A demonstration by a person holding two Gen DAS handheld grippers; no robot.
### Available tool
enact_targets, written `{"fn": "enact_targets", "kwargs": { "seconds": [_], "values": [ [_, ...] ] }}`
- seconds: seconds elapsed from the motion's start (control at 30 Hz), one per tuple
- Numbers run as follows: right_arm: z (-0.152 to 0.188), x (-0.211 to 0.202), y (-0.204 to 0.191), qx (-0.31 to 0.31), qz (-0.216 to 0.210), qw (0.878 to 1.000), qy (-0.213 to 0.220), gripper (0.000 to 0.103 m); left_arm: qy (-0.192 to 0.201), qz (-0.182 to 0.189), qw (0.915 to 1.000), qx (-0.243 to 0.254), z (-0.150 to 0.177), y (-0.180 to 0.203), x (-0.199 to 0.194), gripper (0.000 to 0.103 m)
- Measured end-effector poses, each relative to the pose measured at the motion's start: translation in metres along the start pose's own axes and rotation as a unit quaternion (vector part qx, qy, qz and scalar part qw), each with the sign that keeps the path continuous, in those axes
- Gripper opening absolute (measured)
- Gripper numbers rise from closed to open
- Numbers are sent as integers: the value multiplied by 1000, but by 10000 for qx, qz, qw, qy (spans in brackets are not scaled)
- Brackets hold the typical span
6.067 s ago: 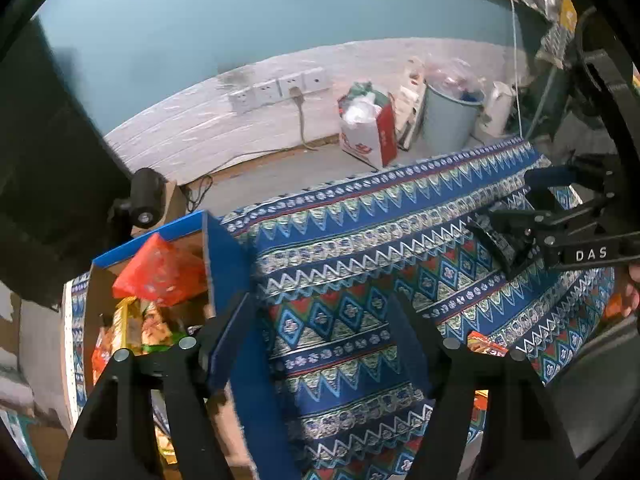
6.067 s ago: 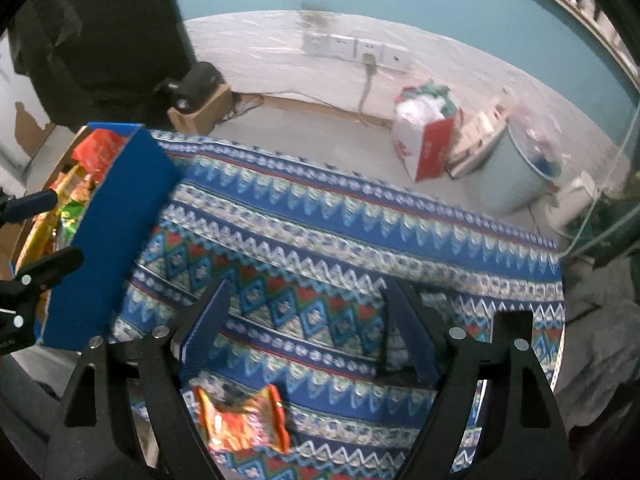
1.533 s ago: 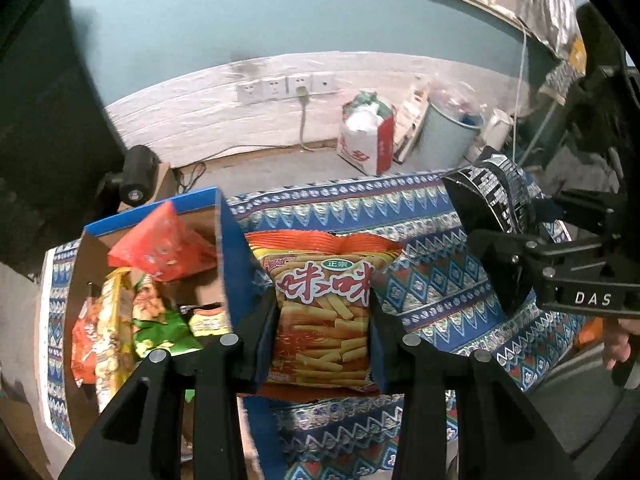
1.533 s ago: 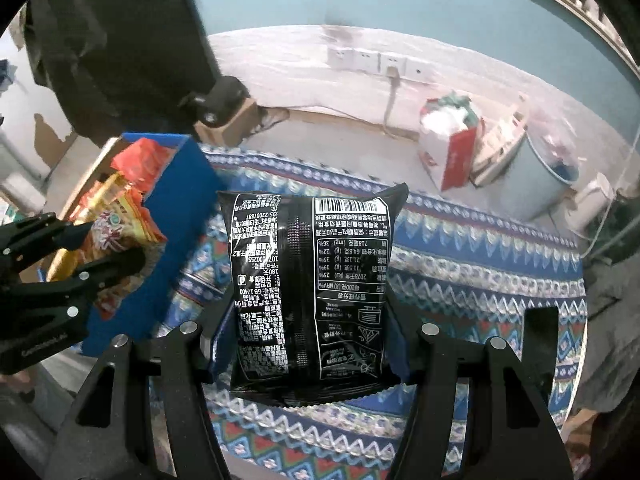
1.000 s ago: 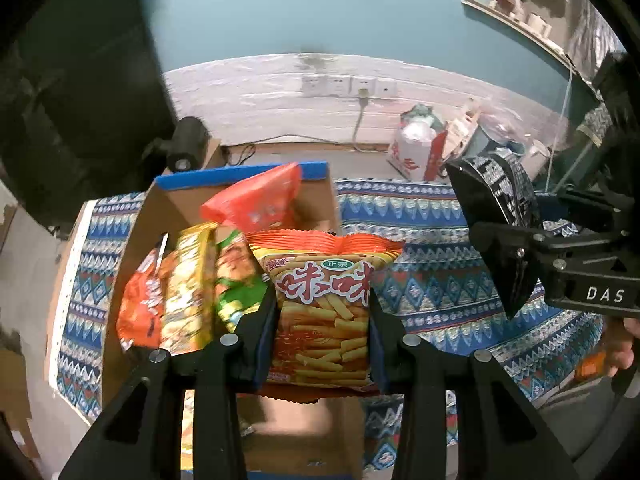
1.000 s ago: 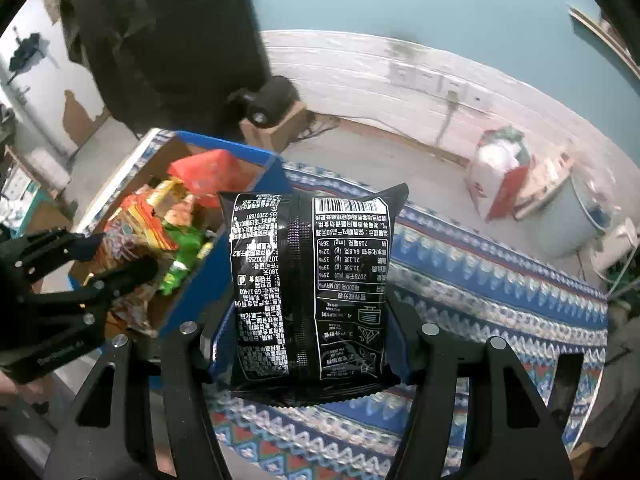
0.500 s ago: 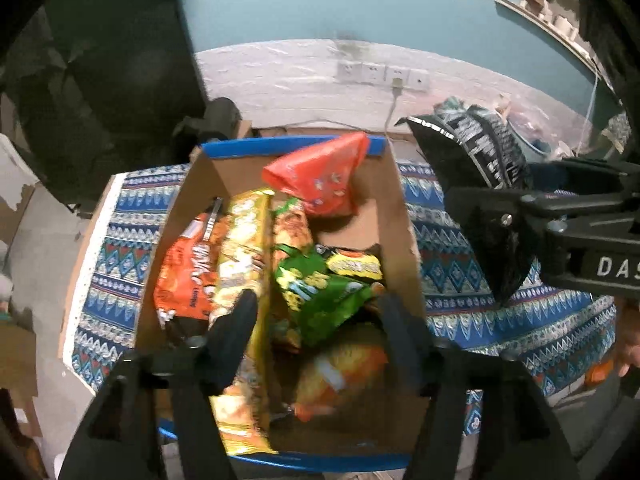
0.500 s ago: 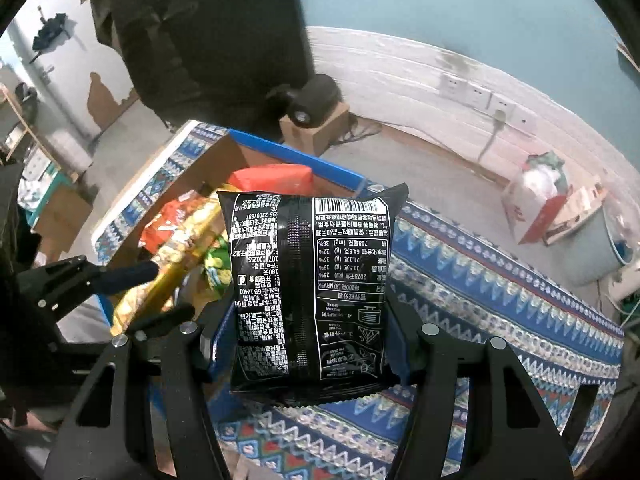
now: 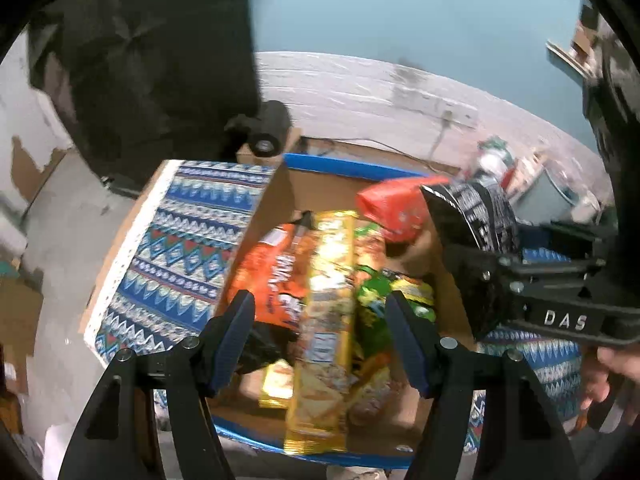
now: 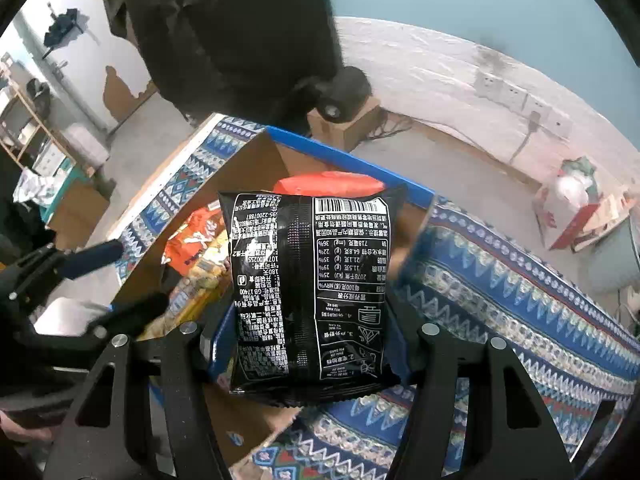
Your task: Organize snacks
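A blue-rimmed cardboard box (image 9: pixel 340 166) stands on the patterned cloth and holds several snack bags: an orange bag (image 9: pixel 276 276), a long yellow bag (image 9: pixel 326 320), a green bag (image 9: pixel 372 300) and a red bag (image 9: pixel 396 204). My left gripper (image 9: pixel 320 328) is open and empty above the box. My right gripper (image 10: pixel 308 344) is shut on a black snack bag (image 10: pixel 312 280) and holds it upright over the box's right side. The black bag also shows in the left wrist view (image 9: pixel 472 220). The box rim shows in the right wrist view (image 10: pixel 340 156).
A blue patterned tablecloth (image 10: pixel 520 300) covers the table. Beyond the table lie a black round device on a small carton (image 10: pixel 340 100), a wall socket strip (image 10: pixel 516 96), a red-and-white bag (image 10: pixel 572 196) and a grey bin (image 9: pixel 556 196).
My left gripper let go of the yellow-orange stick-snack bag into the box and opened. Both grippers moved left over the box; the right one still holds the black bag.
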State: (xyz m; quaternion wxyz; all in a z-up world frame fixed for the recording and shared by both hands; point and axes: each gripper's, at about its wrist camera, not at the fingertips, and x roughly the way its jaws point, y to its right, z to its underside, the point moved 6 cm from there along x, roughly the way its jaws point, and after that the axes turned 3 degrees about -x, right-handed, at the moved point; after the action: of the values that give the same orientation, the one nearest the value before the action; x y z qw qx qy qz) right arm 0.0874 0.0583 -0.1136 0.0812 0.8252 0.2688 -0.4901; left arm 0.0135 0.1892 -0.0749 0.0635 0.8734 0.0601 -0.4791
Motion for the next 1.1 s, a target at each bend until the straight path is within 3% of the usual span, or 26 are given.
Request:
{"fn": "enact_targets", "kwargs": {
  "seconds": [0.23,0.3,0.5,0.77,1.1],
  "values": [
    [-8,18,-18,-154,-397,9991,-69,64,26,-63,9998,-201,-1,-14,-4,72],
    [-9,20,-19,-202,-374,9991,-88,72,49,-65,9997,-230,-2,-15,-6,76],
    [-9,2,-12,-128,-172,9997,78,75,133,-94,9995,-265,-3,-14,-13,78],
    [-2,-41,-9,-380,492,9968,498,81,246,-115,9996,-64,-3,0,-27,82],
    [8,-82,7,-137,632,9940,882,81,613,-228,9969,440,-3,30,-53,91]
  ]
}}
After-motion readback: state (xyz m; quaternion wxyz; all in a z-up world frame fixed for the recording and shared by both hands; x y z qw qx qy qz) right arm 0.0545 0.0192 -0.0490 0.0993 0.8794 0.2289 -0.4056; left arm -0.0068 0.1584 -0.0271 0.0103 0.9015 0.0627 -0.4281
